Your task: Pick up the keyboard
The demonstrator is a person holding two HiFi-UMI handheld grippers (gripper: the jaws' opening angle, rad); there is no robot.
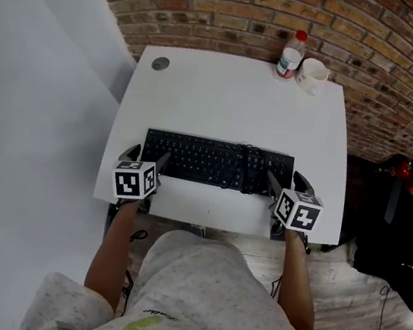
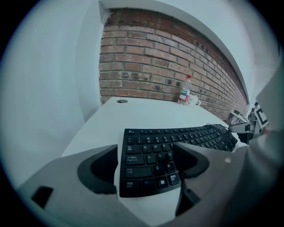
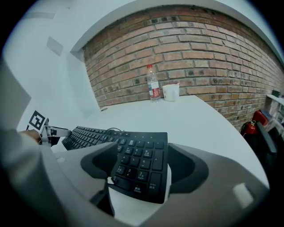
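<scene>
A black keyboard (image 1: 215,162) lies flat across the near half of the white table (image 1: 233,98), its cable bundled on top of it toward the right. My left gripper (image 1: 146,158) is at its left end, jaws open. In the left gripper view the keyboard's left end (image 2: 151,164) shows between the open left gripper (image 2: 148,166) jaws, with no pad pressing on it. My right gripper (image 1: 288,182) is at the right end, also open. In the right gripper view the number pad (image 3: 140,159) lies between the wide jaws of the right gripper (image 3: 143,170), untouched.
A clear water bottle (image 1: 291,54) with a red cap and a white mug (image 1: 312,74) stand at the table's back right, against the brick wall. A round cable grommet (image 1: 160,64) is at the back left. Dark bags (image 1: 400,224) sit on the floor right of the table.
</scene>
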